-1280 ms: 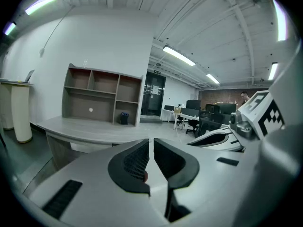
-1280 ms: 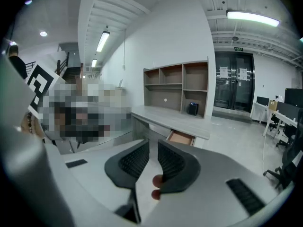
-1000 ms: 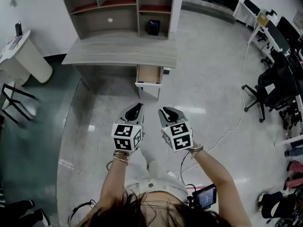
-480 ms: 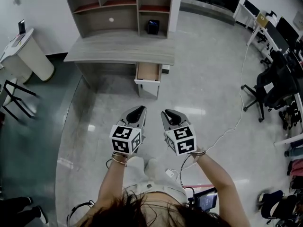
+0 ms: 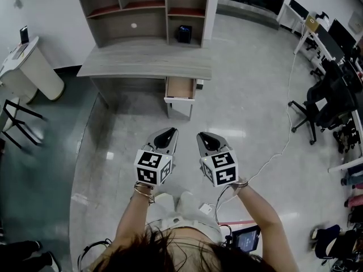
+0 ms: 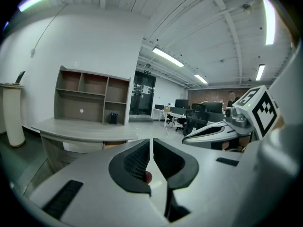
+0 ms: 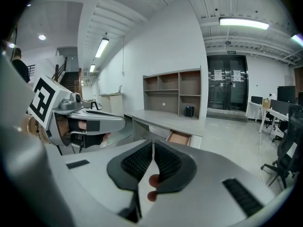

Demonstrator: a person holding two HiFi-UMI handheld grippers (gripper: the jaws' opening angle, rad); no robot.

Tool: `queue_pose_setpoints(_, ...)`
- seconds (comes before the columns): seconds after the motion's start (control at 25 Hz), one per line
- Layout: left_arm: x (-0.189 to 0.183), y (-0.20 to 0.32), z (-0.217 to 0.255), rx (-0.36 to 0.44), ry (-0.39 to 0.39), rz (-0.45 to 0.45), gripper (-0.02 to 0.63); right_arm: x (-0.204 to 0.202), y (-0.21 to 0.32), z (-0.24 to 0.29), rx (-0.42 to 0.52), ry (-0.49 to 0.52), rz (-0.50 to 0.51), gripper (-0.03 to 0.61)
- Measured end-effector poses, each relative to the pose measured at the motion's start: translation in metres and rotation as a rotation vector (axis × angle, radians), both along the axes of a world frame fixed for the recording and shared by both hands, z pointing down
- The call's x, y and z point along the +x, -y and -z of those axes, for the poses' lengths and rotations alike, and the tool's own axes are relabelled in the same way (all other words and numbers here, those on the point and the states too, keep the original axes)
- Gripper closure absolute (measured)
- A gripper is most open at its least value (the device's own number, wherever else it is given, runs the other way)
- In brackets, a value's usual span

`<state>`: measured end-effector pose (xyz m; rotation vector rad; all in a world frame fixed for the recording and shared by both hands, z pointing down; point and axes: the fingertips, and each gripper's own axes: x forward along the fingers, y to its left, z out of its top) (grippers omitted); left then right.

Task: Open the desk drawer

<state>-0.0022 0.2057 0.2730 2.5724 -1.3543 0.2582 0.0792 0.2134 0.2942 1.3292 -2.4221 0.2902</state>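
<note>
We hold both grippers well in front of the grey wood-grain bench (image 5: 144,58), above the glossy floor (image 5: 249,112). Our left gripper (image 5: 168,132) is clenched on nothing. Our right gripper (image 5: 203,135) has just been closing its jaws, which now meet with nothing between them. The pale wooden drawer with a white front (image 5: 180,89) stands pulled out beneath the bench's right end.

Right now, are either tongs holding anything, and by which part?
Nothing held. Left tongs shut, empty; right tongs have just been closing on nothing. Both are well short of the drawer.
</note>
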Motion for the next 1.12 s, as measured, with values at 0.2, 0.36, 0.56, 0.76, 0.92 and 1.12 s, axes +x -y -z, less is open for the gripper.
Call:
queue_pose_setpoints(0.2,-0.019,0.009,-0.001,-0.002,0.000,-0.020,0.583,-0.018,0.007,0.003,0.007,0.002,-0.014,0.557)
queue_pose_setpoints(0.36,-0.034,0.020,0.003,0.007,0.011,-0.030,0.583,-0.029,0.013,0.007,0.023,-0.009,-0.030,0.558)
queue_pose_setpoints(0.56,-0.049,0.032,0.007,0.017,0.006,-0.033,0.583,-0.042,0.022,0.008,0.030,-0.021,-0.044,0.560)
queue_pose_setpoints(0.76,-0.057,0.042,0.006,0.026,0.008,-0.041,0.583,-0.050,0.027,0.008,0.032,-0.039,-0.050,0.560)
queue_pose_setpoints(0.92,-0.067,0.050,0.009,0.028,-0.010,-0.035,0.583,-0.057,0.029,0.007,0.031,-0.060,-0.048,0.560)
queue_pose_setpoints(1.12,-0.073,0.058,0.008,0.024,-0.023,-0.034,0.583,-0.061,0.032,0.006,0.020,-0.071,-0.051,0.560)
